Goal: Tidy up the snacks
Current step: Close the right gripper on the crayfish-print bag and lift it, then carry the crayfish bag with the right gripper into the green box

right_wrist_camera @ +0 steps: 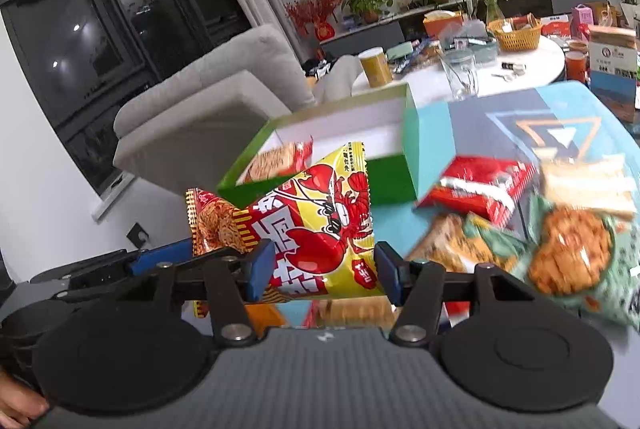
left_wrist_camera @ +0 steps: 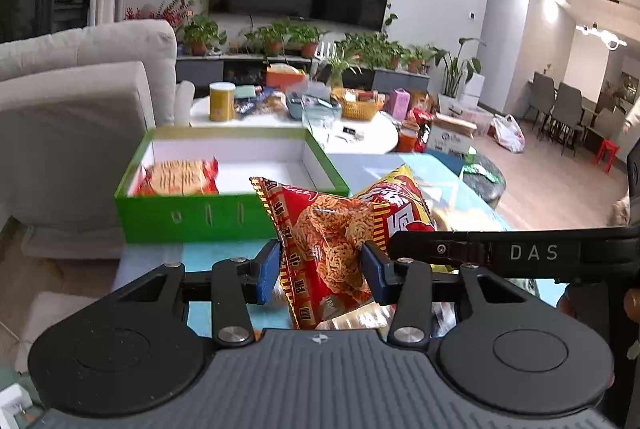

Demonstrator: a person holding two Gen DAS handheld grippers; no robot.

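My left gripper (left_wrist_camera: 320, 269) is shut on a red noodle-snack packet (left_wrist_camera: 324, 229) and holds it above the table, just in front of the open green box (left_wrist_camera: 188, 217). One red packet (left_wrist_camera: 180, 177) lies inside the box at its left. My right gripper (right_wrist_camera: 326, 269) is shut on a yellow crayfish packet (right_wrist_camera: 320, 225), close beside the left gripper; this packet also shows in the left wrist view (left_wrist_camera: 400, 201). The green box (right_wrist_camera: 384, 177) and the packet inside it (right_wrist_camera: 280, 157) lie beyond. The red noodle packet (right_wrist_camera: 212, 221) shows at the left.
Several loose snack packets lie on the patterned table at the right: a red one (right_wrist_camera: 480, 189), green ones (right_wrist_camera: 572, 257) and a pale one (right_wrist_camera: 588, 181). A grey sofa (left_wrist_camera: 80, 101) stands left. A round white table (left_wrist_camera: 360, 137) with a jar, basket and glass stands behind.
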